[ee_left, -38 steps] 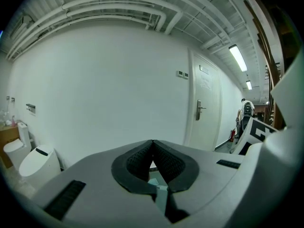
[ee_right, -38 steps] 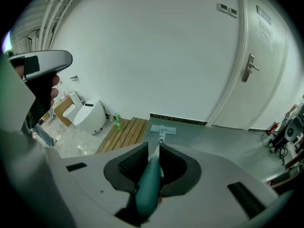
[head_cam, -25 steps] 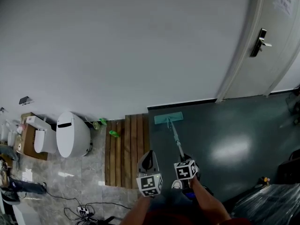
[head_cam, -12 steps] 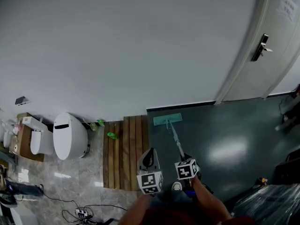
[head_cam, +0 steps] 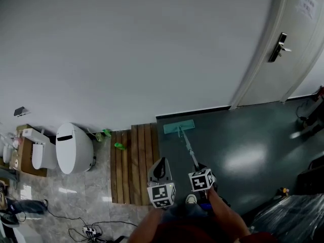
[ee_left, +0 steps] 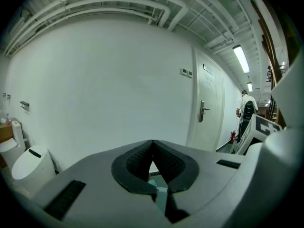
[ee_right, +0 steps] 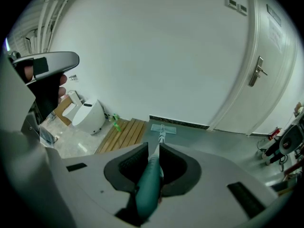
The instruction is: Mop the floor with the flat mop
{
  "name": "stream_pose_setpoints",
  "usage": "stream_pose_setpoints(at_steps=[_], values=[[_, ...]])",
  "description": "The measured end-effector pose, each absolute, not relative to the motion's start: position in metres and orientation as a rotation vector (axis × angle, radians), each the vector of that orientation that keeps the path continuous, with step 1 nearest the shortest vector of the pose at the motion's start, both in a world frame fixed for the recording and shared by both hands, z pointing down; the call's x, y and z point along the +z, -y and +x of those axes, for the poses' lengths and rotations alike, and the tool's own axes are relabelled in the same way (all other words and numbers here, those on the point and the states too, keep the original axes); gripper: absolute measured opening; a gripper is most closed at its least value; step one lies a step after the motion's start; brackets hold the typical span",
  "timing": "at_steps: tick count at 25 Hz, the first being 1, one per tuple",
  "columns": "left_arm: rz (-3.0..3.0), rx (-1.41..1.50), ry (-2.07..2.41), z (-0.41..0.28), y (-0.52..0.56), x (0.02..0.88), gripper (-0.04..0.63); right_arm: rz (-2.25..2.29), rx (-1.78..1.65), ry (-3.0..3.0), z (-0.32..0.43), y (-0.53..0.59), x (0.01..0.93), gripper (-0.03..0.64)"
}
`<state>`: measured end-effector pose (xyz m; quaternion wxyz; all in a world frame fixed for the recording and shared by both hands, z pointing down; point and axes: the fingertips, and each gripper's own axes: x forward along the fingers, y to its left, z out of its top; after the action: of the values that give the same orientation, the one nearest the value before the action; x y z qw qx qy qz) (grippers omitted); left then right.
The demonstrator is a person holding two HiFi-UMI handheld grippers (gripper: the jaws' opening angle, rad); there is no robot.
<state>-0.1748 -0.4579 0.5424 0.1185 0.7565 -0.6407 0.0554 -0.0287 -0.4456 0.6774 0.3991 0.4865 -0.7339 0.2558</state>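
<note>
Head view: from high up, steeply down on floor (head_cam: 243,135), wall (head_cam: 126,49) far ahead; left gripper (head_cam: 160,166) and right gripper (head_cam: 198,169) close at bottom edge. Left gripper view: low behind own jaws, faces roughly level at wall and door (ee_left: 206,109), ceiling pipes (ee_left: 118,3) up top. Right gripper view: close over own jaws, tilts down along flat mop (ee_right: 151,179) to floor. Shares with head view: toilet (head_cam: 73,148), wooden slat mat (head_cam: 132,163), door.

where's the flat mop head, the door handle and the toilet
flat mop head (head_cam: 178,127): head view, middle of the teal pad
door handle (head_cam: 278,46): head view, on its dark backplate beside the lever
toilet (head_cam: 74,148): head view, middle of the closed white lid
</note>
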Motion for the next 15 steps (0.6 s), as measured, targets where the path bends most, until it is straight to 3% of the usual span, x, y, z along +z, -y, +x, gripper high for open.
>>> stream_pose_setpoints(at_steps=[15], values=[[2.224, 0.171, 1.848, -0.162, 0.465, 0.55, 0.015, 1.211, 0.65, 1.861, -0.022, 0.454, 0.68, 0.083]])
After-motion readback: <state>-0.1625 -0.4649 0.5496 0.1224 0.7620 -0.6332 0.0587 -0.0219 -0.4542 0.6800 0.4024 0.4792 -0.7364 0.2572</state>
